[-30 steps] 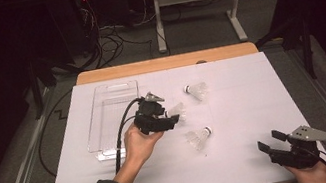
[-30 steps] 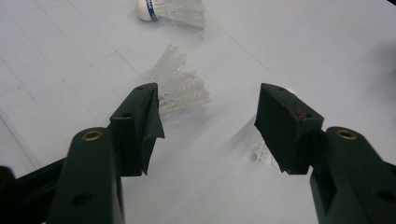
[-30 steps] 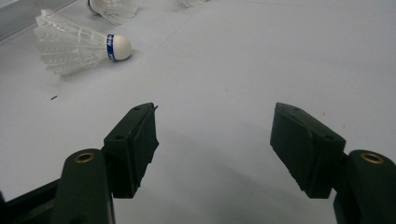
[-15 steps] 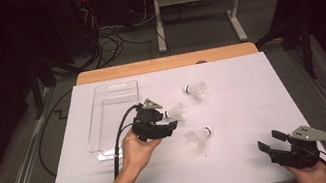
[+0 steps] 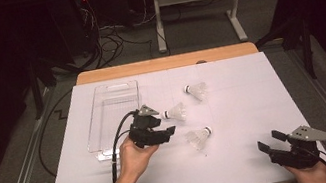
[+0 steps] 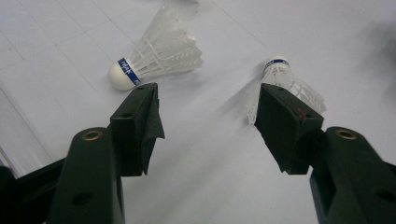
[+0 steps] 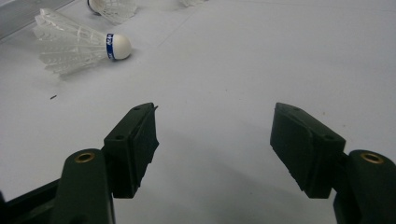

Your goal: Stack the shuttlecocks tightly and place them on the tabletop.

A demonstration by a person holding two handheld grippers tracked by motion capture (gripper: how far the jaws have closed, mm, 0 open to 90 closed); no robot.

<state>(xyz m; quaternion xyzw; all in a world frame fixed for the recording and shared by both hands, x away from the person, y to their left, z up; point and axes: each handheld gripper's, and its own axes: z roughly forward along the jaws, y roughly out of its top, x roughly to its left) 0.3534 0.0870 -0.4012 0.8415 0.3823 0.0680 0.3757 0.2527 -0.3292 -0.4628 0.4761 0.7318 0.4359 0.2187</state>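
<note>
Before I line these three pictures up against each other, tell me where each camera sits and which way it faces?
High view: above the person's side, facing forward and down on the table; both hands, left gripper, right gripper.
Left gripper view: rides the left gripper, along its open jaws toward two shuttlecocks.
Right gripper view: rides the right gripper, along open jaws over bare table.
Shared: the nearest shuttlecock appears in all three.
</note>
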